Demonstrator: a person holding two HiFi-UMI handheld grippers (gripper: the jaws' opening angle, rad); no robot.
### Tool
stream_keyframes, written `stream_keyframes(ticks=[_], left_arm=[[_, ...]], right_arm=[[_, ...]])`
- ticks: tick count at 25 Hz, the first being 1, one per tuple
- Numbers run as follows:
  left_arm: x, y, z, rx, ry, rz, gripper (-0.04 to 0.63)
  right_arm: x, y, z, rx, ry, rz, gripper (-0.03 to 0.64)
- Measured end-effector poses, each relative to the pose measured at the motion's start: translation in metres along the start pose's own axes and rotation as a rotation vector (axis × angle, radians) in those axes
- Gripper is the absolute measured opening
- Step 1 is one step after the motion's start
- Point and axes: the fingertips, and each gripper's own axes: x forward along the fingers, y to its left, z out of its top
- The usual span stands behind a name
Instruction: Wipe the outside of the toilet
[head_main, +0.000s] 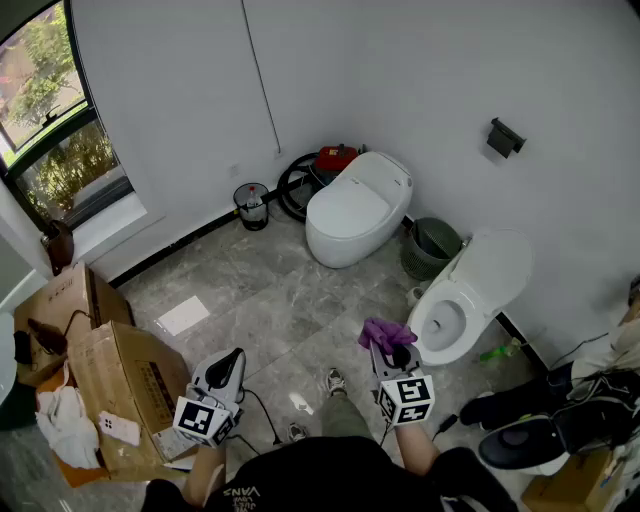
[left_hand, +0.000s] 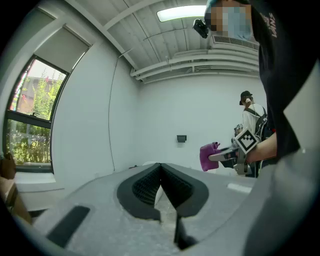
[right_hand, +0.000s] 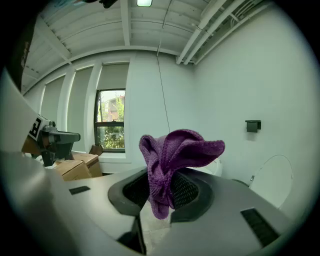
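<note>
Toilet rim (head_main: 432, 352) nr purple cloth (head_main: 385, 333) clamped in right tongs (right_hand: 161, 182).

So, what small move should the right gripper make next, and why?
Probably move the right gripper forward and right until the cloth touches the outer wall of the open toilet. The cloth is clamped in its jaws but hangs in air, short of it; the left gripper is shut and empty.

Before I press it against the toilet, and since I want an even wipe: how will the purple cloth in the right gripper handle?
Probably floppy: the purple cloth bunches and droops over the right gripper. Likely light, since its folds stand up unsupported. Its nubby weave should grip rather than slip, though loose ends may trail.
</note>
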Motion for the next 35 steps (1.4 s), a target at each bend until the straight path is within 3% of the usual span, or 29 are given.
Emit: stream_keyframes(ticks=[10,28,35], left_arm=[[0.042,0.003,-0.001,0.011,0.010,0.007,0.009],[0.244,0.009,0.004,-0.002,-0.003,0.034,0.009],[0.288,0.027,-0.006,-0.003,0.008,-0.029,0.009]], right_arm=[[0.033,-0.030,0.003,0.069,-0.021,0.033,0.103],[0.169,-0.168,0.003,0.055,0.035,0.110,0.104],[0.209,-0.185,-0.006,0.112,0.064,0.067,0.104]])
